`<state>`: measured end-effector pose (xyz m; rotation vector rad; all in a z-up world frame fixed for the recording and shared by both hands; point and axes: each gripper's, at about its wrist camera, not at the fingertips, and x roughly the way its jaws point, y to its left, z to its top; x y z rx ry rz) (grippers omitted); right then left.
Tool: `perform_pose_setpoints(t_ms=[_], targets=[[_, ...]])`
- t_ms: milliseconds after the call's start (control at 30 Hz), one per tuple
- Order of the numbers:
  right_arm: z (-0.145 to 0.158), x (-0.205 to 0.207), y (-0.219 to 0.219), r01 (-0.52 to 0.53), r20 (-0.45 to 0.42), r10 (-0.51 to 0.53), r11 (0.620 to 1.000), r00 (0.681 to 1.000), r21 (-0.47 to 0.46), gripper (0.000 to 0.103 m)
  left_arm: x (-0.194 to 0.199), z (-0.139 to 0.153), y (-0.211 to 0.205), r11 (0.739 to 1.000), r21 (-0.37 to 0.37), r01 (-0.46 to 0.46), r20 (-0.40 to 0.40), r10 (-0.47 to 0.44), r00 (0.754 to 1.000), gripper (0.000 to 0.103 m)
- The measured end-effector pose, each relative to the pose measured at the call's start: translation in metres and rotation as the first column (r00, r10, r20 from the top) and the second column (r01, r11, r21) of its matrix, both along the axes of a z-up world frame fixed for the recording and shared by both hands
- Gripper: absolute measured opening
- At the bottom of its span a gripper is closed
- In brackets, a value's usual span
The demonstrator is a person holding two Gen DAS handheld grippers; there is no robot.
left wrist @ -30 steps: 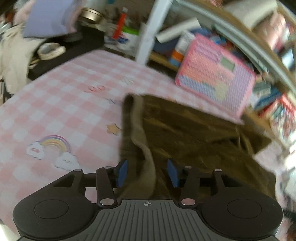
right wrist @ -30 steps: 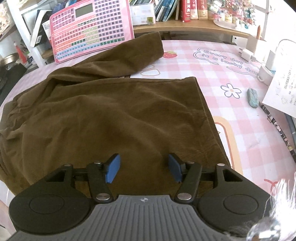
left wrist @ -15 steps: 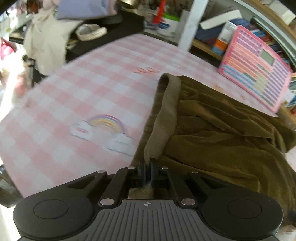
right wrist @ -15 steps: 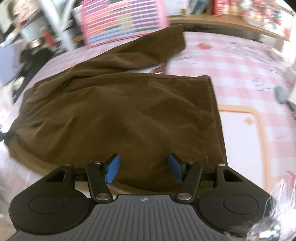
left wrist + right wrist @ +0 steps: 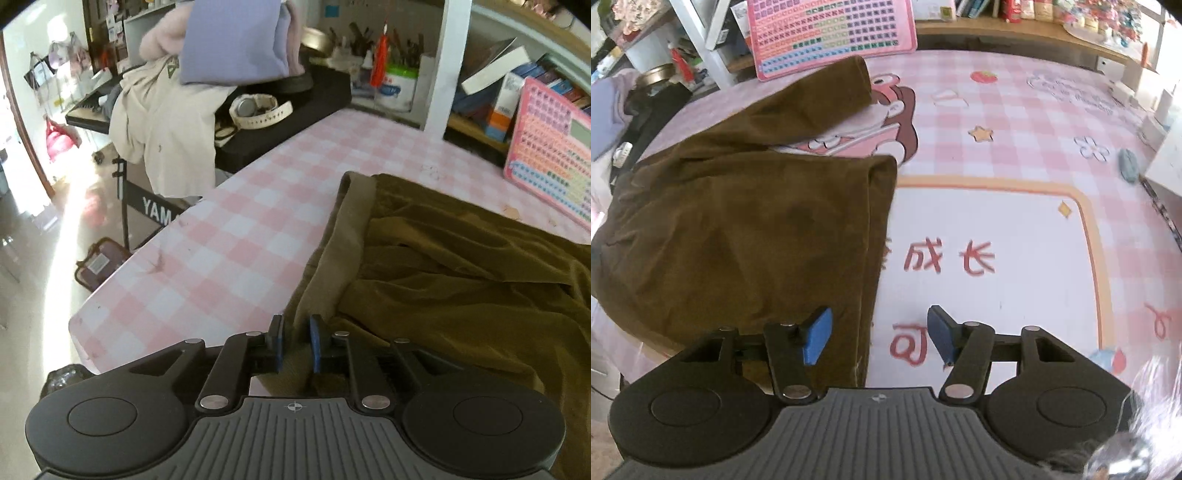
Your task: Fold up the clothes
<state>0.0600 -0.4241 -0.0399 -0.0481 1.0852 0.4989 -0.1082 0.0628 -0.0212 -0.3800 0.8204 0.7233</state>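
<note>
Brown corduroy trousers (image 5: 461, 273) lie crumpled on the pink checked tablecloth (image 5: 236, 236). My left gripper (image 5: 294, 341) is shut on the trousers' waistband (image 5: 347, 229) near the table's left corner. In the right wrist view the trousers (image 5: 738, 221) spread over the left half of the table, one leg (image 5: 812, 107) reaching toward the back. My right gripper (image 5: 879, 334) is open and empty, its left finger over the hem edge (image 5: 875, 251) of the nearer leg.
A pink keyboard toy (image 5: 831, 33) leans against the shelf at the back; it also shows in the left wrist view (image 5: 550, 147). A black keyboard stand with draped clothes (image 5: 166, 122) stands left of the table. A small grey-blue object (image 5: 1128, 166) lies at the right.
My left gripper closed on the waistband and pulled it toward the table's left corner. The trousers slid left, baring the printed white panel under my right gripper, which stays open.
</note>
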Motion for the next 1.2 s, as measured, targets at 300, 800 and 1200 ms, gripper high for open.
perform_pose_setpoints(t_ms=[300,800,1200], targets=[[-0.001,-0.028,0.022,-0.024,0.027,0.027,0.993,0.999,-0.112,0.026,-0.032,0.004,0.010,0.993,-0.114,0.043,0.116,-0.030,0.993,0.017],[0.073,-0.052,0.015,0.182,0.312,-0.126,0.971,0.942,-0.158,0.008,-0.047,0.006,0.041,0.937,-0.213,0.276,0.268,-0.216,0.939,0.031],[0.001,-0.071,0.019,0.312,0.176,-0.269,0.901,0.947,-0.302,0.025,-0.019,-0.010,0.025,0.844,-0.230,0.485,0.194,-0.449,0.872,0.040]])
